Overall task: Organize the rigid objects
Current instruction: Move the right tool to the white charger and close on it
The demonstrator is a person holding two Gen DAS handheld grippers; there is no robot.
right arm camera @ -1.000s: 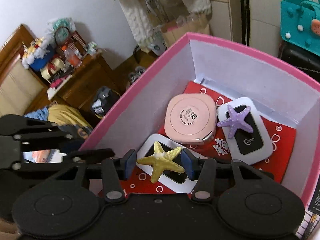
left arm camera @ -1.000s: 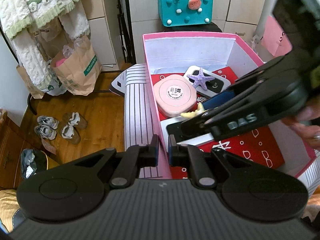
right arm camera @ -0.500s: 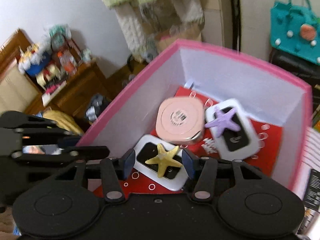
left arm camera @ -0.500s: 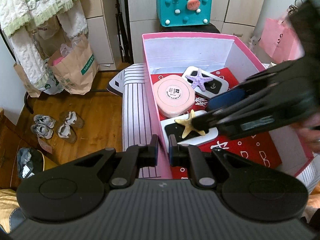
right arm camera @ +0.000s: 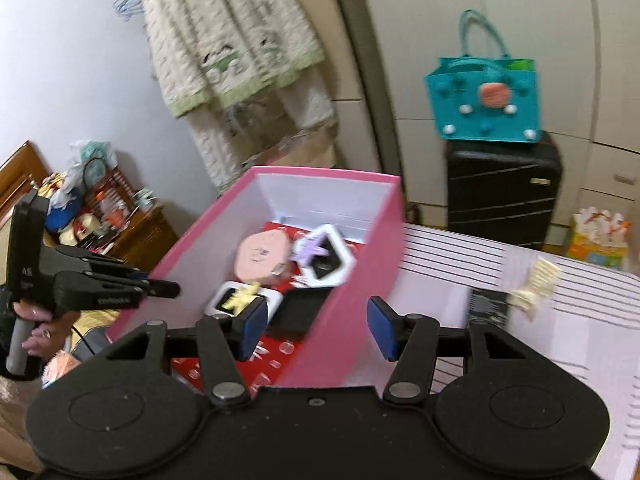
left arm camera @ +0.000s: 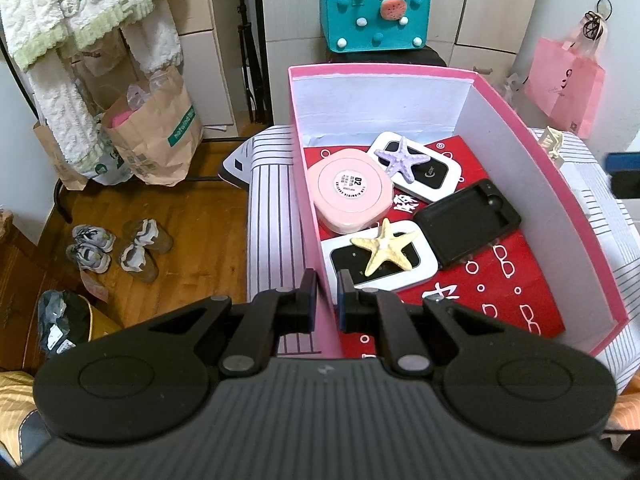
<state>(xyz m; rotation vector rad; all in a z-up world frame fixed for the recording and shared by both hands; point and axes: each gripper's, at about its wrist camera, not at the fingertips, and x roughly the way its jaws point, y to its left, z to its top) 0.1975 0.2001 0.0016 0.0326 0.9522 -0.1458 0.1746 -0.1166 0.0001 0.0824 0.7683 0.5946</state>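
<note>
Two starfish sit in the pink box [left arm camera: 592,216]: yellow starfish [left arm camera: 383,247] on a white device, purple starfish [left arm camera: 402,159] on another. Box on striped bench [left arm camera: 268,216]; wood floor, teal bag [left arm camera: 374,16] behind. Left gripper [left arm camera: 325,294] fingers pinch box wall; right gripper [right arm camera: 316,326] fingers spread, empty.

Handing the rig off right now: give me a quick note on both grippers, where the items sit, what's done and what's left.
Left gripper: shut on the pink box near wall.
Right gripper: open, empty, above the box's right wall.
In the box: yellow starfish on a white device, purple starfish on another, pink round case, black case.
Left: cream hair clip on the striped cloth, likely next.
</note>
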